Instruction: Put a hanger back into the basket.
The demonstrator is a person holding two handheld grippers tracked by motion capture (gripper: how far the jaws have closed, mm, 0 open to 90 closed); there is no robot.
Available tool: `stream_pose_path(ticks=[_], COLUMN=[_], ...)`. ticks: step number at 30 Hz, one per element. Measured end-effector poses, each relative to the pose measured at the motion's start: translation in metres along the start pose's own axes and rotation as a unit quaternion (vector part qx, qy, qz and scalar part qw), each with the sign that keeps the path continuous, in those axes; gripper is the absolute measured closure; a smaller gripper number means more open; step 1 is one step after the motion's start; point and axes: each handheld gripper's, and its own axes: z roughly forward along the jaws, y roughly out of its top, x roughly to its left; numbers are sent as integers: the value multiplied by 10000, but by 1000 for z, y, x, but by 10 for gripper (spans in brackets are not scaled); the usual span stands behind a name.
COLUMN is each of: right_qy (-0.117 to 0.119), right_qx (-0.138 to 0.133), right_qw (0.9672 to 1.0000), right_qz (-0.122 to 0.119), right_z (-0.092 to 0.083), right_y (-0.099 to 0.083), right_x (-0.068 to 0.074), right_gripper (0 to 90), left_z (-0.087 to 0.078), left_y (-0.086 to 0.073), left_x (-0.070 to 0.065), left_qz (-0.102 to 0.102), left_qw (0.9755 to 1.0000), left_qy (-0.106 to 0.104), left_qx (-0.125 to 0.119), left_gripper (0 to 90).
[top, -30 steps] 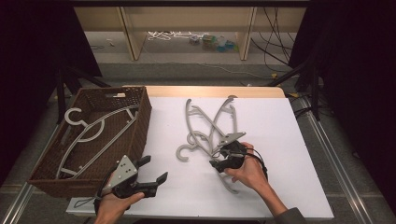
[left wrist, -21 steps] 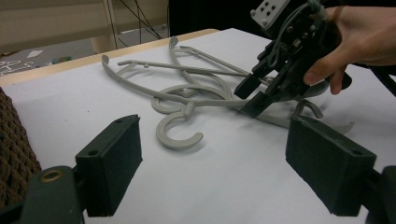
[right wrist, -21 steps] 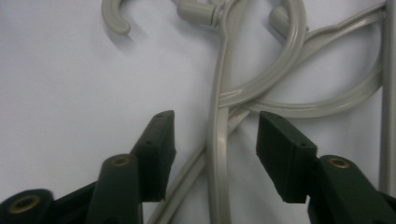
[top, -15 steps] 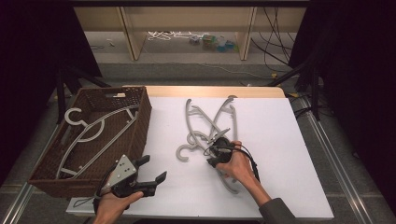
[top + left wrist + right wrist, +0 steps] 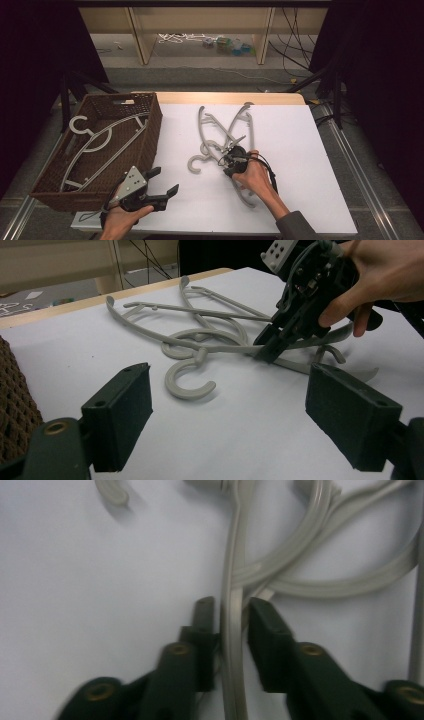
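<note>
Wicker basket [image 5: 150, 125] at table's left edge is seen holding one grey hanger [image 5: 100, 145]; no readable writing is found anywhere. Tangled grey hangers [image 5: 225, 130] are spread on the white table [image 5: 310, 165] mid-centre, and one bar [image 5: 232, 630] is straddled by the right gripper [image 5: 231, 159], jaws just closing near it, contact unclear. Left gripper [image 5: 162, 184] is held wide open, empty, near the basket.

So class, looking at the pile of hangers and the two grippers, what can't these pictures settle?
- High view: the hand covers the right gripper at the hanger pile.
- Right gripper view: blur hides whether the pads press the hanger arm.
- High view: the basket wall hides part of the hanger inside.
</note>
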Motion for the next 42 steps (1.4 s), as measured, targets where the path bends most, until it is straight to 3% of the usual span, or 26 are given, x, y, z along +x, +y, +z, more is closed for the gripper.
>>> stream_pose_path(ticks=[2,6,9,11,13,14,20,23,25,27,28,30,32,33,35,37,42], right_qy=[-89,33,71,74,33,33,27,-51,-17,-6,-33,26,35,34,42,48,146], right_qx=[111,70,43,36,102,160,255,272,278,311,359,343,350,309,247,205,159], right_qw=[9999,10000,10000,10000,9999,9998,9994,9986,9981,9977,9975,9976,9975,9975,9980,9983,9987], right_qz=[30,-11,0,21,-73,-128,-241,-447,-548,-596,-612,-603,-620,-631,-589,-551,-456], right_z=[4,-2,-4,-5,-8,-8,-11,-14,-13,-9,-7,-3,-2,-1,2,5,12], right_y=[-1,1,1,2,2,2,3,6,8,9,8,7,8,8,9,10,15], right_x=[1,2,1,3,4,5,7,15,19,22,22,22,22,22,21,20,18], right_gripper=[632,757,775,811,815,816,816,815,815,815,816,817,816,815,807,769,770], left_z=[0,0,1,0,1,0,0,0,0,-1,0,0,-1,0,1,0,0], left_y=[1,0,0,0,0,0,0,0,0,0,0,0,0,0,0,-1,0], left_x=[0,0,-1,0,0,1,0,0,1,1,0,1,1,0,1,0,1], left_qz=[-16,-1,-97,-7,-122,-25,-107,-119,-5,-7,-105,-11,-1,-115,-28,-82,-13], left_qw=[10000,10000,10000,10000,9999,10000,9999,9999,10000,10000,9999,10000,10000,9999,10000,10000,10000], left_qy=[-1,-10,-3,-3,14,-2,25,5,2,-3,-22,6,1,20,-7,-4,-9], left_qx=[-33,1,10,12,-48,-9,-2,-30,17,16,-45,1,21,-17,11,27,34], left_gripper=[184,186,189,189,190,191,193,194,194,194,194,195,195,195,196,196,196])
